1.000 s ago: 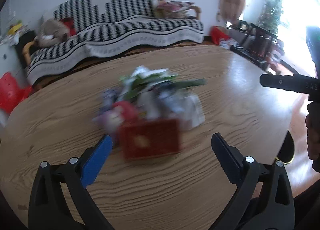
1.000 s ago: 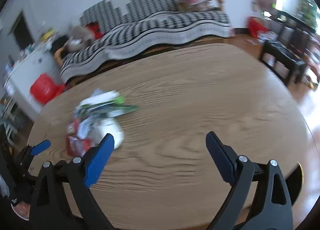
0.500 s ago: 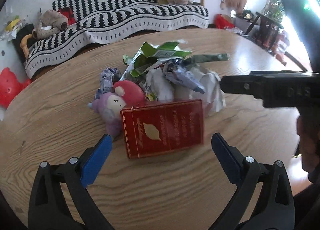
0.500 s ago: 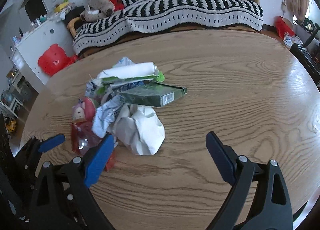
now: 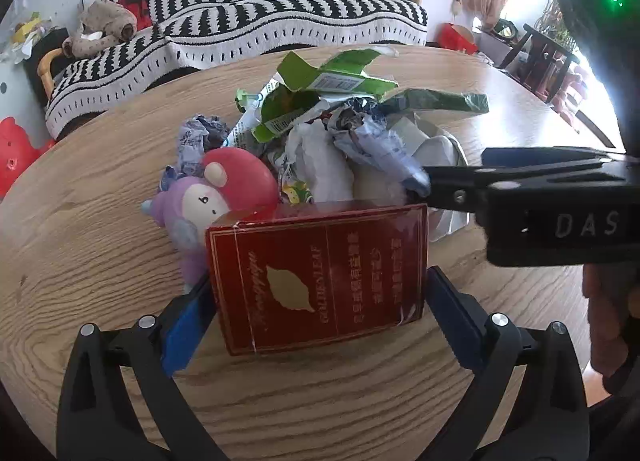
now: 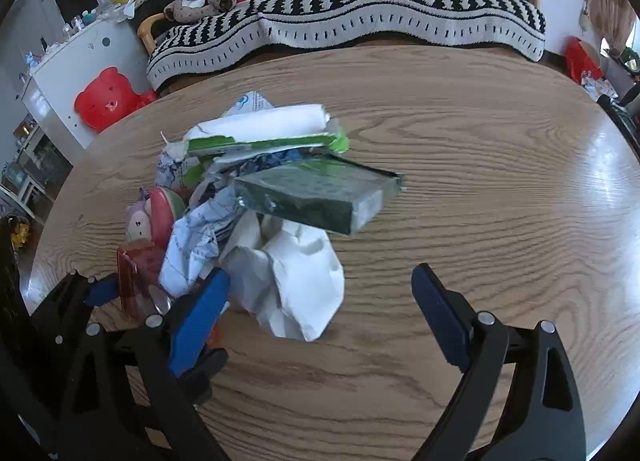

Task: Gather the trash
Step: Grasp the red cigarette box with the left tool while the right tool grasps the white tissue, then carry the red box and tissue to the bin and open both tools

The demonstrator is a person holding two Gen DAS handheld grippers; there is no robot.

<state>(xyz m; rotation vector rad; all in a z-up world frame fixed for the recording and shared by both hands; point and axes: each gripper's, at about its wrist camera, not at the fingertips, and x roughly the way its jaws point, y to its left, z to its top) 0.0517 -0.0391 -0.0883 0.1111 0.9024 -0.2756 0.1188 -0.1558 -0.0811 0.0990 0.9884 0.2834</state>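
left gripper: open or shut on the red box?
Open. The left gripper straddles the red box, a blue pad at each side edge; whether the pads touch it cannot be told.

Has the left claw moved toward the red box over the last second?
Yes. The left claw has closed in on the trash pile: the red box, earlier ahead of its fingertips on the wooden table, now sits between them, apparently not yet clamped.

A heap of trash [image 5: 344, 129] lay on the worktop [image 5: 80, 221], with a sofa [image 5: 248, 21] behind it. A box [image 5: 320, 277] stood at the heap's near edge, between the left gripper's [image 5: 320, 313] jaws. A toy [image 5: 212, 197] sat left of the box. The right gripper [image 6: 320, 313] straddled crumpled paper [image 6: 296, 281].
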